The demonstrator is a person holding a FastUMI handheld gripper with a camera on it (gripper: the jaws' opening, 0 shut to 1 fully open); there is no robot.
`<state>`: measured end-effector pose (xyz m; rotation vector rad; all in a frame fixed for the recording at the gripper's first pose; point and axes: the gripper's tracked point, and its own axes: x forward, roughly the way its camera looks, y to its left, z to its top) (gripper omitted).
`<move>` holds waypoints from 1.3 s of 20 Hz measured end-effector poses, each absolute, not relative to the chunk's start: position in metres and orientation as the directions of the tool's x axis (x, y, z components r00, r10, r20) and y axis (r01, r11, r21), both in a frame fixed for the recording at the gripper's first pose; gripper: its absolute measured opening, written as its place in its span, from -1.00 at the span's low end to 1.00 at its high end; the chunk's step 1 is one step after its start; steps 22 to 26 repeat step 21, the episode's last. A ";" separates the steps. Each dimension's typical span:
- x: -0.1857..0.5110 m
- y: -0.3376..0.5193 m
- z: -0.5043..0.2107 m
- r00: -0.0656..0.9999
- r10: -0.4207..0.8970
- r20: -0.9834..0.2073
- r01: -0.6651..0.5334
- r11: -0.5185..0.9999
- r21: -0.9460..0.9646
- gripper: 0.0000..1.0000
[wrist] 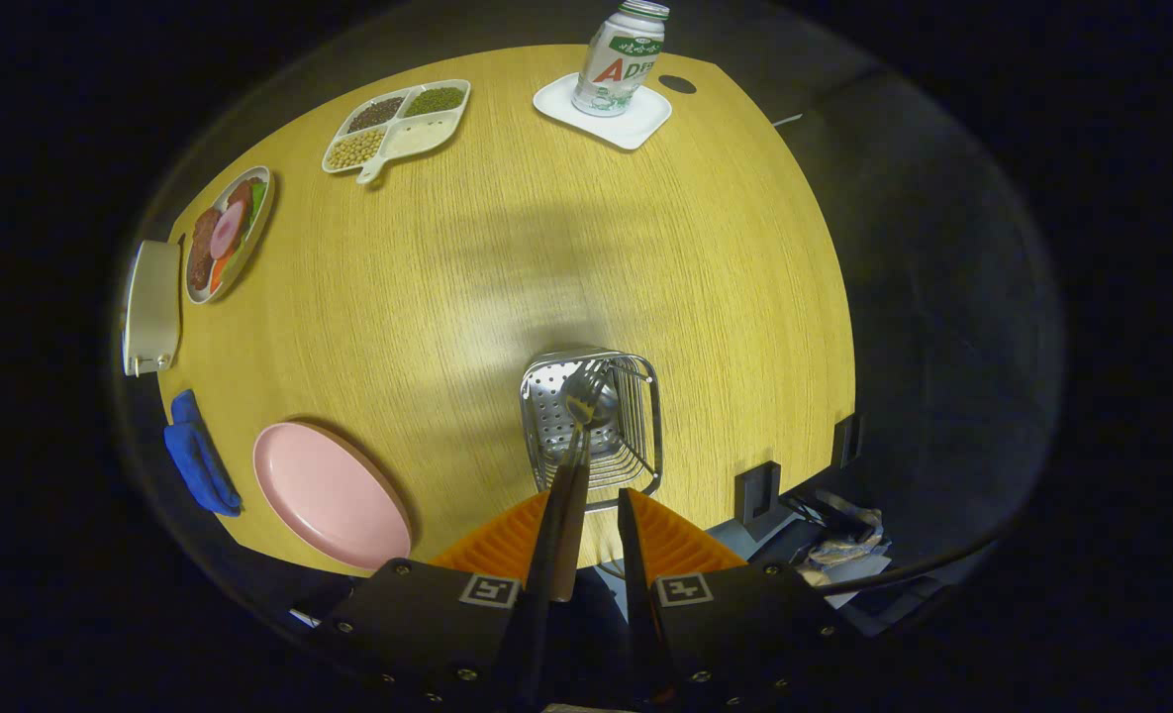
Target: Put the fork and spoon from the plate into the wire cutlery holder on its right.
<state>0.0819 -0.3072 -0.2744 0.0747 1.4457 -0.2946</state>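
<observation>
Gripper view: a utensil (574, 465) runs from between the fingers of the tool (591, 510) into the wire cutlery holder (635, 416), its head down inside the basket. Whether that head is a spoon bowl or fork tines is hard to make out against the shiny perforated metal, and I cannot tell if a second utensil lies in there. The handle lies against one finger; the other stands a little apart, so I cannot tell whether the tool clamps it.

The holder stands on the wooden worktop (546, 248). Left of the holder sits the pink plate (329, 492), bare; left of that, a blue cloth (198, 456). Far beyond the holder stand a bottle (621, 57) on a white tray (635, 124), a divided dish (398, 124) of beans, and a food plate (227, 233).
</observation>
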 end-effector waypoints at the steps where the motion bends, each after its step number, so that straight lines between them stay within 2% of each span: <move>1: 0.084 -0.307 -0.273 0.107 -0.152 -0.983 0.245 0.962 -0.123 -0.28; 6: 0.093 -0.304 -0.269 0.172 -0.156 -0.973 0.257 0.960 -0.109 -0.29; 11: 0.127 -0.300 -0.241 0.428 -0.177 -0.886 0.285 0.957 -0.054 -0.28; 15: 0.156 -0.299 -0.187 0.674 -0.225 -0.703 0.277 0.960 -0.041 -0.28; 19: 0.176 -0.288 -0.100 0.869 -0.244 -0.429 0.256 0.966 -0.032 -0.29; 21: 0.173 -0.285 -0.054 0.924 -0.252 -0.287 0.251 0.967 -0.040 -0.29; 26: 0.173 -0.285 -0.054 0.924 -0.252 -0.287 0.251 0.967 -0.040 -0.29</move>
